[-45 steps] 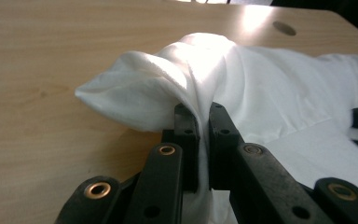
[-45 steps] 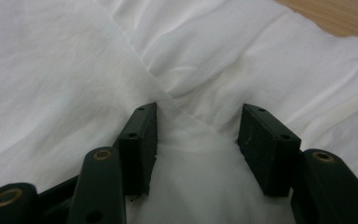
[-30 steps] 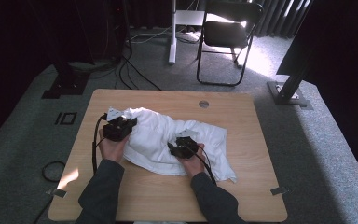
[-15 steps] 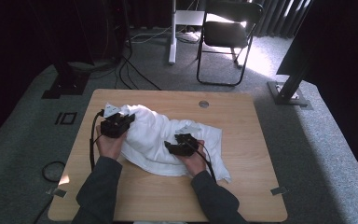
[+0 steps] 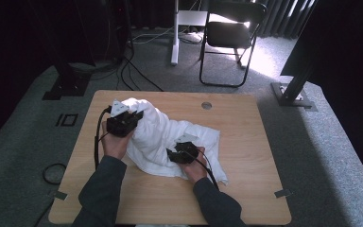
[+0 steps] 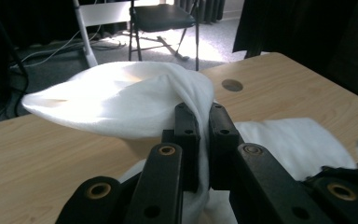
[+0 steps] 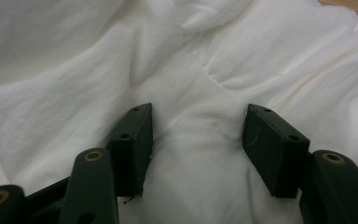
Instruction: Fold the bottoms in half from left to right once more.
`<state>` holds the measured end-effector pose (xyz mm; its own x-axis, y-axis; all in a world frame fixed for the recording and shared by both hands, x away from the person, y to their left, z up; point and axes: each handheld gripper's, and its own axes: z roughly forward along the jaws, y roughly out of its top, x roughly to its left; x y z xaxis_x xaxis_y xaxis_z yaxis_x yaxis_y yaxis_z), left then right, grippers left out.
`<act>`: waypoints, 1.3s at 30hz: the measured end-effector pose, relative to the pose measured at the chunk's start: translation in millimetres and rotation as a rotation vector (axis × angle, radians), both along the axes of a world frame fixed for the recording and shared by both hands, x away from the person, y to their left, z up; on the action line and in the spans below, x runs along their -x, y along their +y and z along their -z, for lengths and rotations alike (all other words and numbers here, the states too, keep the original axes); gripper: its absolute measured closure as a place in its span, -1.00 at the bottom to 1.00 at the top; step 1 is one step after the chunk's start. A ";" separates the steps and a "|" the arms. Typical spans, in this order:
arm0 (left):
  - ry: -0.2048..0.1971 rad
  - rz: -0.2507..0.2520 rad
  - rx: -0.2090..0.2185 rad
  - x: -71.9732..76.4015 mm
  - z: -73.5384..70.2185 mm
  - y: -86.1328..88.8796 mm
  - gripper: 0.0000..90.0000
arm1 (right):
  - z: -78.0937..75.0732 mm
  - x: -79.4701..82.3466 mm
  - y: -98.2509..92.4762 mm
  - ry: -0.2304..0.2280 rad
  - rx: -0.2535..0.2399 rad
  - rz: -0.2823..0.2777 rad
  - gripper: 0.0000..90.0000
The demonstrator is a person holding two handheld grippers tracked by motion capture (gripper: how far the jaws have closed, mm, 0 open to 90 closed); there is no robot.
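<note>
— Cloth first: where does the white cloth (image 5: 170, 139) lie?

— It lies crumpled on the wooden table (image 5: 246, 142), from the far left part toward the near middle.

— What does the left gripper (image 6: 199, 140) do?

— Its jaws are pressed together on a fold of the cloth, and this fold stands lifted above the table.

— And the right gripper (image 7: 196, 140)?

— Its jaws have just been opening. They stand apart now, with cloth bunched between them, but the pads do not squeeze it.
</note>
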<state>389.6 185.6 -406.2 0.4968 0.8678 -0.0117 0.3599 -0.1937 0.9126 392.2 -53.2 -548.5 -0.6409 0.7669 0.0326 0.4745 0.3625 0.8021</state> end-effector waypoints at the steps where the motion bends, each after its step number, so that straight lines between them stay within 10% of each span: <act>1: -0.003 0.008 -0.001 0.6 -1.6 -2.9 0.90 | 0.0 0.0 0.0 0.000 0.000 0.000 -0.07; 7: -0.024 0.051 -0.020 2.8 -5.2 -20.3 0.90 | 2.5 -2.1 28.3 -0.004 -0.067 -0.088 -0.06; 12: -0.015 0.066 -0.038 2.1 -0.5 -24.0 0.90 | -22.9 14.2 8.1 -0.022 -0.240 -0.190 -0.12; 15: -0.016 0.071 -0.039 3.2 1.0 -25.9 0.90 | -39.3 21.1 -25.0 -0.074 -0.159 -0.085 -0.10; 18: -0.015 0.084 -0.040 4.5 2.9 -31.4 0.90 | -24.1 9.8 -57.8 0.009 -0.054 0.008 -0.09; 23: -0.005 0.129 -0.041 3.1 7.3 -46.4 0.90 | 5.4 2.6 -51.2 0.078 0.037 0.001 -0.06; 32: 0.014 0.177 -0.033 1.2 17.0 -66.3 0.90 | 10.2 -3.0 -24.6 0.037 0.039 -0.061 -0.02; 34: 0.024 0.209 -0.046 0.8 23.8 -75.9 0.90 | 7.9 -5.3 -5.8 0.044 0.064 -0.163 -0.12; 39: 0.075 0.233 -0.044 -2.4 44.3 -78.7 0.90 | -4.7 -2.1 -33.8 0.076 -0.005 -0.178 -0.21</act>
